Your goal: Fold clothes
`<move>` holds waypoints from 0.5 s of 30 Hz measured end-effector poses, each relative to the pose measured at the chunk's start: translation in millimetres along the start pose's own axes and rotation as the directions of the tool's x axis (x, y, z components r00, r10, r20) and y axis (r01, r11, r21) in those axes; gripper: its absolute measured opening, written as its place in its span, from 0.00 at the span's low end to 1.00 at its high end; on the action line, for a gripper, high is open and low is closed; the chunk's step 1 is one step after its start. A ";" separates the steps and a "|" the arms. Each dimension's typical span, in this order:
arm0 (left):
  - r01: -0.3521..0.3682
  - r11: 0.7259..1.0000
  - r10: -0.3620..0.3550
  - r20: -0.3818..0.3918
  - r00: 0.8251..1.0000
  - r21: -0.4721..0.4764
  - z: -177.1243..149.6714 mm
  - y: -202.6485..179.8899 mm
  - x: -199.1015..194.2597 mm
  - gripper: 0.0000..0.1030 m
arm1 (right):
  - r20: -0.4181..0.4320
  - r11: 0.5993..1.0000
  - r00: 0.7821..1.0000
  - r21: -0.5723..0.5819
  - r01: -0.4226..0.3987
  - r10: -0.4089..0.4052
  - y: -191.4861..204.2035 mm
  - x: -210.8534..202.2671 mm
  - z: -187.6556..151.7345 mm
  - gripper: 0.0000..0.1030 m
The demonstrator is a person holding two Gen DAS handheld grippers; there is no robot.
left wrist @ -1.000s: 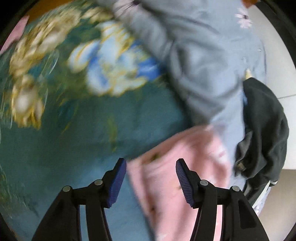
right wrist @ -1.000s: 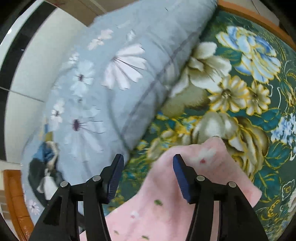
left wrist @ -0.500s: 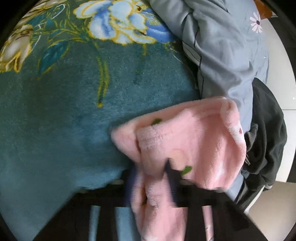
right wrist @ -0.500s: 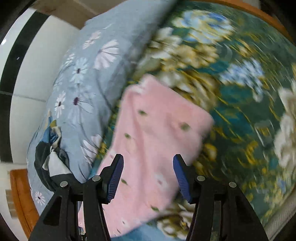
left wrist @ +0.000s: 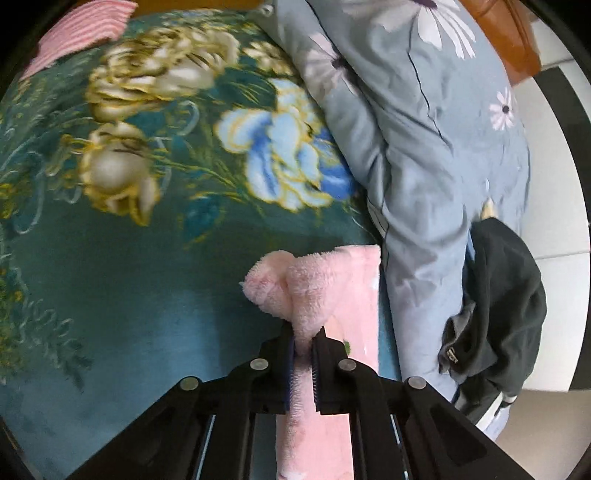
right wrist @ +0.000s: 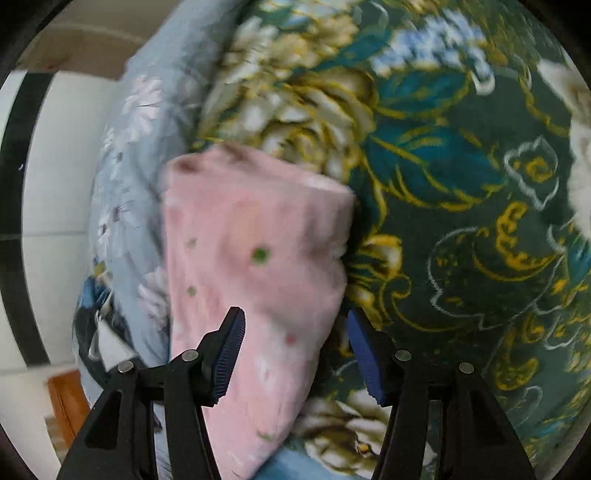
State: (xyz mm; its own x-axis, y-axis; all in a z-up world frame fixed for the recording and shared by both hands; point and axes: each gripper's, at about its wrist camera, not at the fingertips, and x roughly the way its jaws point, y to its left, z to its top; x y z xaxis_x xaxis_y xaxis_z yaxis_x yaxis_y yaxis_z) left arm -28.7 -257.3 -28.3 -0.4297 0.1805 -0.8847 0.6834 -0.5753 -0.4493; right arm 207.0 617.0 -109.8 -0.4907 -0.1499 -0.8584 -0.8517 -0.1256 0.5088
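We held the left gripper (left wrist: pixel 303 347) pinched tight on a bunched fold of the pink fleece garment (left wrist: pixel 325 291), whose fuzzy edge stuck up between the two black fingers while the rest of it trailed back under the gripper toward us. In the left wrist view the garment lay on the dark teal floral blanket (left wrist: pixel 155 192), just beside the long grey-blue quilt with white flowers (left wrist: pixel 417 122) that ran along the blanket's right side. A dark crumpled garment (left wrist: pixel 506 306) rested against the far edge of that quilt, near the pale tiled floor (left wrist: pixel 561 229), and a pink striped cloth (left wrist: pixel 77 33) showed at the top left corner. Our right gripper (right wrist: pixel 295 350) stood with its jaws wide apart, holding nothing; its blue pads (right wrist: pixel 231 354) sat either side of the pink fleece garment (right wrist: pixel 251 258) without pressing it. From that side the garment looked folded into a tapering slab, lying on the floral blanket (right wrist: pixel 461 184) with its left edge against the quilt (right wrist: pixel 125 184). The right wrist view was blurred, so finer detail was lost to us.
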 end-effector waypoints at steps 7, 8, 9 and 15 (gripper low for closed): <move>-0.058 0.986 0.050 0.050 0.997 0.158 -8.1 -33.8 -40.0 0.08 | 0.021 0.998 1.000 0.068 -0.011 0.009 -5.6 12.2 15.5 0.57; -0.060 0.970 0.047 0.059 0.997 0.235 -16.6 -52.5 -42.8 0.08 | 0.022 0.997 1.000 0.069 -0.022 0.020 -5.2 8.9 16.4 0.57; -0.066 0.939 0.044 0.073 0.996 0.336 -30.7 -73.4 -50.3 0.08 | 0.027 0.998 0.999 0.059 -0.022 0.020 -4.1 3.4 16.3 0.57; -0.049 0.622 -0.054 0.105 0.993 0.782 -155.4 -184.1 -77.2 0.09 | 0.048 0.998 0.997 -0.019 -0.051 0.052 -3.8 -32.1 5.5 0.57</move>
State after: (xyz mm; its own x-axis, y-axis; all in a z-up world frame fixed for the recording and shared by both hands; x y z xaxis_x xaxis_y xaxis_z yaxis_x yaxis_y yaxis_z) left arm -29.6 -41.4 103.5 -0.5258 0.1262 -0.8412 -0.0152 -0.9902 -0.1391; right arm 225.0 627.6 -84.5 -0.5427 -0.1090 -0.8328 -0.8216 -0.1368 0.5534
